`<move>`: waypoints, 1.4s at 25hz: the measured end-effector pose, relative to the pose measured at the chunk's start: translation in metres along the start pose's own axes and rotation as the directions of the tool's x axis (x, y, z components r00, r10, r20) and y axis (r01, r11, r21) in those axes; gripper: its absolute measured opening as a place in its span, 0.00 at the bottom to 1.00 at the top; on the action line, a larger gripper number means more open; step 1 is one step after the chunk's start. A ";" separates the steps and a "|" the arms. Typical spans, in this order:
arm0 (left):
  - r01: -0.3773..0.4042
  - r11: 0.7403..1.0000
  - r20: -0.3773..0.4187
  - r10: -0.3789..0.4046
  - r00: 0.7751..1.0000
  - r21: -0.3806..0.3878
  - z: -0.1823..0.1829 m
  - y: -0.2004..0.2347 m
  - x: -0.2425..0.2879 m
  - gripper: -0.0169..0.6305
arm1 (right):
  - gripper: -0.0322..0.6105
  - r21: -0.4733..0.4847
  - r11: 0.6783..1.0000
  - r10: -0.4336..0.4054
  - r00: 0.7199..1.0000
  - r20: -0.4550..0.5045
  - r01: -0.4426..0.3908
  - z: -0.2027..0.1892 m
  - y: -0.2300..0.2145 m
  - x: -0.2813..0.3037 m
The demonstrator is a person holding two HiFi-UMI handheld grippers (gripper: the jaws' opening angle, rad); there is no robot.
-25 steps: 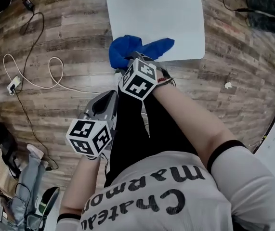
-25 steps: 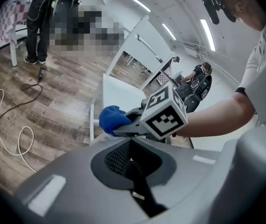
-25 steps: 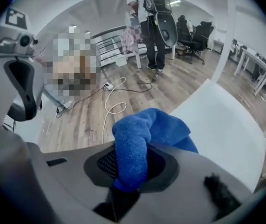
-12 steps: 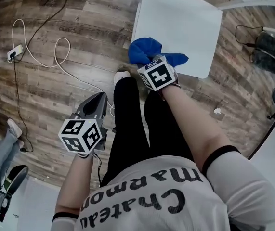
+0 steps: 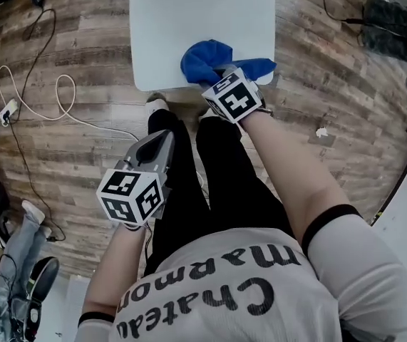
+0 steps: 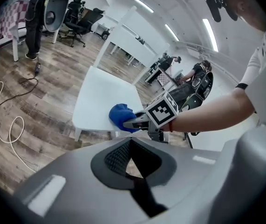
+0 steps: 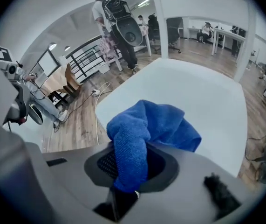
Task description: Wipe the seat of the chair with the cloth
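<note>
The right gripper (image 7: 130, 171) has its jaws pinching a fold of the blue cloth (image 7: 151, 125). The rest of the cloth is bunched in front of them and lies on the white seat (image 7: 193, 92) of the chair. In the head view the cloth (image 5: 207, 59) sits at the seat's near edge, toward its right corner, with one tail reaching that corner. The left gripper (image 6: 133, 160) has its jaws pressed together with nothing between them. It hangs over the wooden floor (image 5: 68, 155) beside the person's legs (image 5: 210, 169), well apart from the chair.

The wipe looks to be under way but far from finished, because the cloth covers only a small patch near the front and most of the seat lies bare beyond it. The seat is an even white with no visible dirt or damp streaks, so the wiped part cannot be told from the unwiped part.

The right jaw tips are buried under the cloth, and how firmly the cloth presses on the seat is unclear. The head view cuts off the seat's far edge, and the chair's back does not show there.
</note>
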State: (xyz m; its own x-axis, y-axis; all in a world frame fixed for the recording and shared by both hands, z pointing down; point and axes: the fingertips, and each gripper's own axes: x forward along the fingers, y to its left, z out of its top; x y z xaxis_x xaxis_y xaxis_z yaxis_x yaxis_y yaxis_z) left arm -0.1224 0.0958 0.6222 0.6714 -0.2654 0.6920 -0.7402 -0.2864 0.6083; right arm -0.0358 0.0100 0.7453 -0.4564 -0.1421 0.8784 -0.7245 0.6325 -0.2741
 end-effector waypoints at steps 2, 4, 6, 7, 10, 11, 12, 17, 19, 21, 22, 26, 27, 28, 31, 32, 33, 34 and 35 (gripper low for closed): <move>0.000 1.000 -0.019 0.000 1.000 0.019 -0.002 -0.013 0.012 0.04 | 0.18 0.016 1.000 -0.012 1.000 0.004 0.011 -0.016 -0.016 -0.012; 0.000 1.000 -0.022 0.000 1.000 0.025 -0.002 -0.025 0.023 0.03 | 0.18 0.048 0.998 -0.030 0.999 0.013 0.030 -0.033 -0.034 -0.024; 0.005 0.999 -0.027 -0.004 1.000 0.041 -0.002 -0.038 0.031 0.04 | 0.18 0.103 0.993 -0.052 0.998 0.023 0.050 -0.050 -0.049 -0.035; 0.008 0.999 -0.030 -0.006 1.000 0.051 -0.003 -0.044 0.035 0.04 | 0.18 0.131 0.990 -0.061 0.998 0.028 0.057 -0.057 -0.055 -0.041; 0.017 0.997 -0.037 -0.014 0.999 0.078 -0.004 -0.063 0.044 0.04 | 0.18 0.184 0.979 -0.091 0.995 0.030 0.084 -0.078 -0.073 -0.056; 0.018 0.996 -0.038 -0.015 0.999 0.083 -0.005 -0.068 0.045 0.03 | 0.18 0.200 0.975 -0.105 0.994 0.023 0.098 -0.085 -0.079 -0.060; 0.018 0.996 -0.039 -0.015 0.999 0.086 -0.006 -0.073 0.046 0.03 | 0.18 0.226 0.968 -0.118 0.993 0.013 0.112 -0.094 -0.085 -0.065; -0.003 0.996 -0.018 0.005 1.000 0.093 -0.007 -0.090 0.038 0.03 | 0.18 0.514 0.848 -0.128 0.991 -0.034 0.128 -0.144 -0.116 -0.098; -0.020 0.995 0.014 0.019 1.000 0.096 0.000 -0.098 0.031 0.03 | 0.18 0.618 0.783 -0.123 0.991 0.045 0.069 -0.150 -0.125 -0.122; -0.038 0.994 0.043 0.033 0.999 0.103 0.008 -0.107 0.024 0.03 | 0.18 0.676 0.736 -0.137 0.983 0.120 0.020 -0.152 -0.130 -0.149; -0.044 0.993 0.053 0.039 0.998 0.108 0.012 -0.113 0.019 0.04 | 0.18 0.695 0.719 -0.148 0.979 0.141 0.009 -0.153 -0.130 -0.163; -0.073 0.987 0.115 0.057 0.992 0.140 0.039 -0.135 -0.008 0.03 | 0.18 0.732 0.681 -0.182 0.959 0.219 -0.038 -0.137 -0.118 -0.213; -0.088 0.986 0.148 0.066 0.987 0.144 0.052 -0.139 -0.014 0.03 | 0.18 0.724 0.688 -0.188 0.950 0.248 -0.053 -0.123 -0.118 -0.225; -0.104 0.985 0.188 0.077 0.979 0.141 0.067 -0.142 -0.021 0.03 | 0.18 0.712 0.699 -0.195 0.939 0.282 -0.069 -0.105 -0.120 -0.238; -0.125 0.986 0.302 0.088 0.949 0.106 0.115 -0.153 -0.037 0.03 | 0.18 0.678 0.725 -0.221 0.893 0.392 -0.119 -0.046 -0.131 -0.277; -0.122 0.988 0.330 0.083 0.940 0.099 0.131 -0.158 -0.042 0.04 | 0.18 0.663 0.737 -0.232 0.875 0.426 -0.128 -0.025 -0.136 -0.290; -0.116 0.988 0.350 0.075 0.934 0.099 0.147 -0.163 -0.047 0.03 | 0.18 0.642 0.756 -0.244 0.856 0.457 -0.127 -0.004 -0.141 -0.304; -0.108 0.989 0.362 0.065 0.930 0.102 0.162 -0.167 -0.052 0.04 | 0.18 0.613 0.782 -0.255 0.836 0.486 -0.118 0.019 -0.146 -0.318; -0.097 0.990 0.372 0.052 0.927 0.104 0.177 -0.172 -0.058 0.04 | 0.18 0.577 0.811 -0.263 0.817 0.513 -0.100 0.041 -0.148 -0.333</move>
State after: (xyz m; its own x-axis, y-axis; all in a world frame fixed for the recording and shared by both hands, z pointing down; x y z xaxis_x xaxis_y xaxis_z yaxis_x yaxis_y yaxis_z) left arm -0.0277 -0.0025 0.4086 0.5976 -0.6030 0.5285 -0.7940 -0.3534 0.4946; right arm 0.2016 -0.0677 0.4773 -0.4469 -0.6731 0.5893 -0.8395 0.0880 -0.5361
